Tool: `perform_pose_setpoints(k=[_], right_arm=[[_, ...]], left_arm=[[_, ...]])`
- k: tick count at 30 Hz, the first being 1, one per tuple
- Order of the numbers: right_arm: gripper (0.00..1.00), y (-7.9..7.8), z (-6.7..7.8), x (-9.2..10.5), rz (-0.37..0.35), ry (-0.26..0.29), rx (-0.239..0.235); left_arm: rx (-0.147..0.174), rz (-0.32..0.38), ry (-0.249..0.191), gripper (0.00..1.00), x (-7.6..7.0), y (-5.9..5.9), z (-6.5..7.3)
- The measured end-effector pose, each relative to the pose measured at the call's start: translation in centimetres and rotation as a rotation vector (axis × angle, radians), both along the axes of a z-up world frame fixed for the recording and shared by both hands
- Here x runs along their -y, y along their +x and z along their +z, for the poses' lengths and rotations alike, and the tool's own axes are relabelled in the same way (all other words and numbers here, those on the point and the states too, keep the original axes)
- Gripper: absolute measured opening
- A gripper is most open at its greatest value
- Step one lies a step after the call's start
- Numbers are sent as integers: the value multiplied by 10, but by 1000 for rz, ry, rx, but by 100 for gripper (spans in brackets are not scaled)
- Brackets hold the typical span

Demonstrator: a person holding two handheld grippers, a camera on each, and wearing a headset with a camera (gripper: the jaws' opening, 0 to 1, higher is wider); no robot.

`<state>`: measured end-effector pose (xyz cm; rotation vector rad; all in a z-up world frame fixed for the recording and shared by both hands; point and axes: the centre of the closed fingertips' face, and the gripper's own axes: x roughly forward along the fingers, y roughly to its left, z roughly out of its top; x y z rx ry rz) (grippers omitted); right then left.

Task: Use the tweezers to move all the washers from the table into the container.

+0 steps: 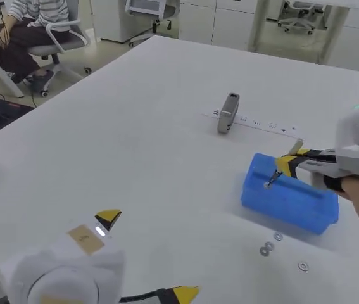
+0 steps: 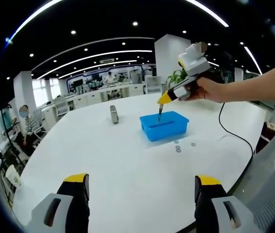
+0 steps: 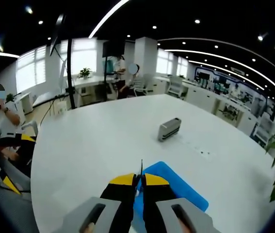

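A blue container [image 1: 290,197] [image 2: 164,125] [image 3: 178,190] stands on the white table. My right gripper [image 1: 285,165] [image 2: 167,98] [image 3: 138,182] is shut on thin tweezers [image 1: 273,178] [image 2: 160,113] [image 3: 141,171], which point down into the container. I cannot tell whether the tips hold a washer. Three washers [image 1: 278,237] [image 2: 178,148] lie on the table just in front of the container. At the near left, my left gripper [image 1: 147,256] [image 2: 141,182] is open with nothing between its yellow-tipped fingers [image 1: 108,218].
A small grey device [image 1: 228,113] [image 2: 113,114] [image 3: 169,129] lies behind the container, beside a flush socket strip [image 1: 255,121]. A person sits on an office chair [image 1: 56,38] past the table's far left edge. A cable [image 2: 234,133] trails across the table.
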<state>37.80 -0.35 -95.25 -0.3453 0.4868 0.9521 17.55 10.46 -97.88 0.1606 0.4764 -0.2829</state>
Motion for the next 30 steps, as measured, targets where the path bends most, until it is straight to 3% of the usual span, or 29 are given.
perform_pose_setpoints(k=[5,11,18,30], right_arm=[[1,7,-9,-2,-4,-16,7],[1,18,-27,-1,-24,-60,18],[1,25,-39,-5,-55,-35,-9],[1,30,-52,-11,-84,-43,4]], left_arm=[[24,13,-4,93,-3,1,4],[6,10,-2,93,-2,1,1],[-16,3,7,91,-1,0,-3],[-18,20,27,91,-6,1,-4]])
